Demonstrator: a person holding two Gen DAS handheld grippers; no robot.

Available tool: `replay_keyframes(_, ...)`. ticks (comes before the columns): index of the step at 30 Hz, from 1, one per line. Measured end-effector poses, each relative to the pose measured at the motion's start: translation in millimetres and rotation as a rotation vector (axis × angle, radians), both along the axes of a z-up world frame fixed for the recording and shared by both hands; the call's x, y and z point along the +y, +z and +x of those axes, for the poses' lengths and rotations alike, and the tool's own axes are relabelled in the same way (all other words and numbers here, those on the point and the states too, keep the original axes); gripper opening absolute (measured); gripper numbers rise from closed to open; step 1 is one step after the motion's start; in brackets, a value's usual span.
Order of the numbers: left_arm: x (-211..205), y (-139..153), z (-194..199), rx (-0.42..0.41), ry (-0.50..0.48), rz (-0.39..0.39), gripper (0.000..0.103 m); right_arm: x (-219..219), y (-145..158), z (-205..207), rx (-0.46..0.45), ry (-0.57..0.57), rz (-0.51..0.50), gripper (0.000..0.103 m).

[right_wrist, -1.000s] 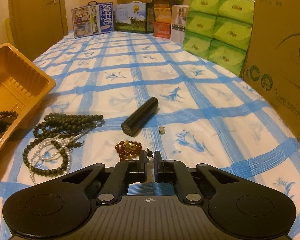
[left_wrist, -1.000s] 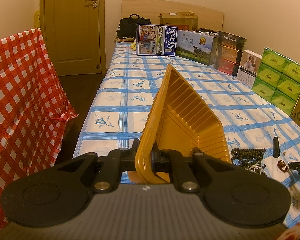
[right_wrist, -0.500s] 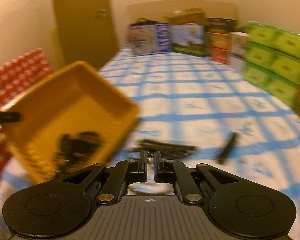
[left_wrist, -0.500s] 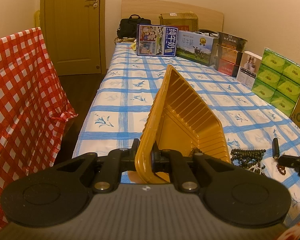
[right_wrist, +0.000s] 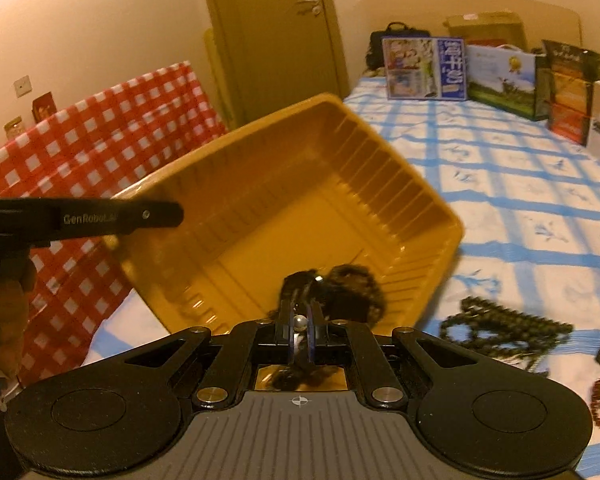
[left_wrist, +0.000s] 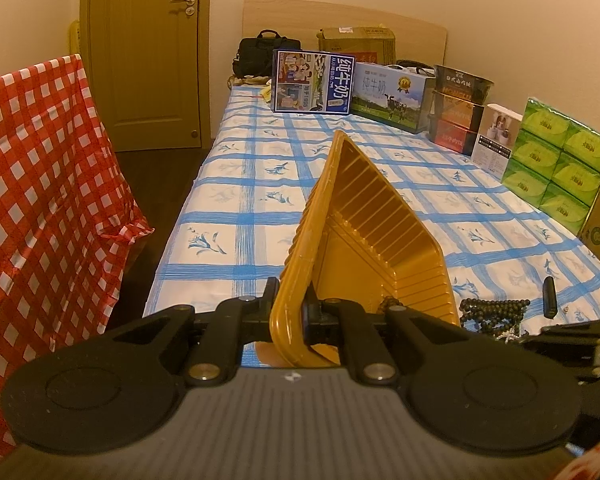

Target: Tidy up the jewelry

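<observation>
Left tool (left_wrist: pixel 290 312) clamps the thin, flexy tray (right_wrist: pixel 284 216) rim; right tool (right_wrist: pixel 299 322) pinches a small, slippery pearl (right_wrist: pixel 299 321) over it.

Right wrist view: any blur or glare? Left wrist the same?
Right wrist view: motion-blurred, beads and tray edges smeared, a pearl between the right gripper's fingers fairly crisp; no strong glare. Left wrist view: sharp, warm cast, fisheye bends the table edges.
</observation>
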State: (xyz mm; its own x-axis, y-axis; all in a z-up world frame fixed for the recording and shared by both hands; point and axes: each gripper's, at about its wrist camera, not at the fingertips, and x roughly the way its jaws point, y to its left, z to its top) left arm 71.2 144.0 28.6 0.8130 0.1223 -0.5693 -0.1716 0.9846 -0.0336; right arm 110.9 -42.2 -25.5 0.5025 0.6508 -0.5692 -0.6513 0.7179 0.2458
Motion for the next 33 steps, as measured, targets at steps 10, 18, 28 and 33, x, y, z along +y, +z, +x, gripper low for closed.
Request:
replay_keyframes(10,-2.0,1.5,0.7,0.0,0.002,-0.002,0.009,-50.1,-1.6,2.5,0.018,-0.116,0.03,0.043)
replay_keyframes(18,-0.8,0.9,0.7,0.0,0.002,-0.003,0.009,-148.3,-20.1,8.2,0.013,-0.406,-0.086,0.043)
replay_keyframes(28,-1.0,1.2,0.3,0.0,0.0,-0.001,0.009,-224.8,-29.3,44.1,-0.008,-0.596,-0.163,0.043)
replay_keyframes(33,1.1,2.5,0.1,0.001,-0.003,-0.001,0.009,-218.6,-41.9,63.0,-0.02,-0.561,-0.223,0.039)
